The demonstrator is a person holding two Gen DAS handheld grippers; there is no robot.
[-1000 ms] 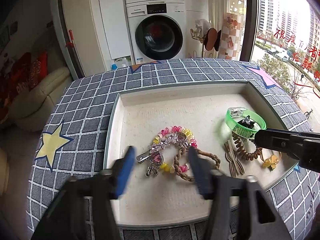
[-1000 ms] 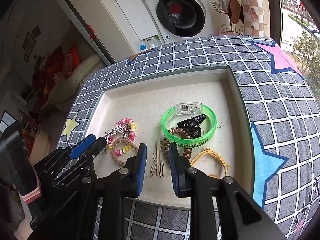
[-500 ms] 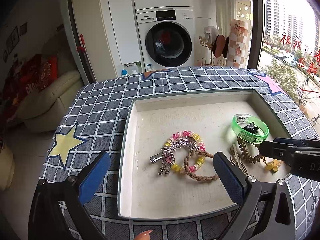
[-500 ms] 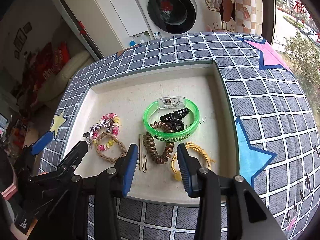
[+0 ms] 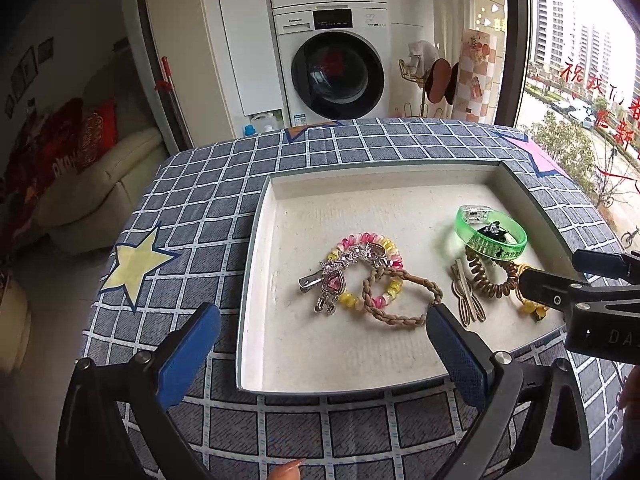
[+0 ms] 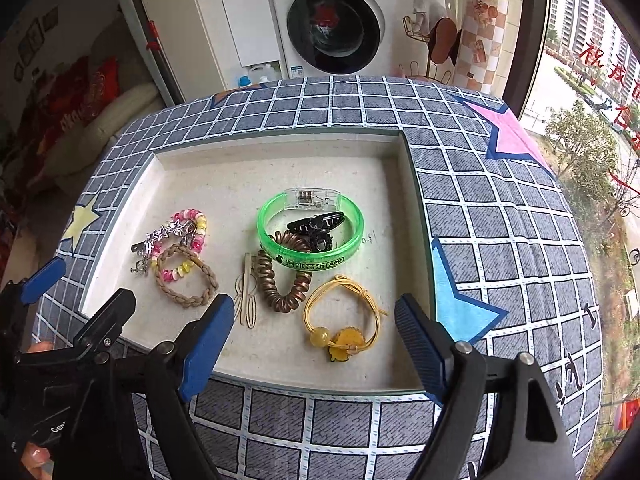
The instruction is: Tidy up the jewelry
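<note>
Shallow tray (image 6: 404, 168) holds green bangle (image 6: 310, 264), hair ties

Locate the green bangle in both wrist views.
Left wrist: green bangle sits far right in the tray, beyond the right gripper.
Right wrist: green bangle sits mid-frame.
Shared landmark: the black claw clip inside the bangle.

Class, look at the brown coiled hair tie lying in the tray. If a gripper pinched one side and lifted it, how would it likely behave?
The brown coiled hair tie looks like springy plastic coil, so it would probably stretch and sag rather than hold its ring shape. Its far side lies under the green bangle, so lifting may drag or tilt that. It is likely light, and its glossy coils may slip.
</note>
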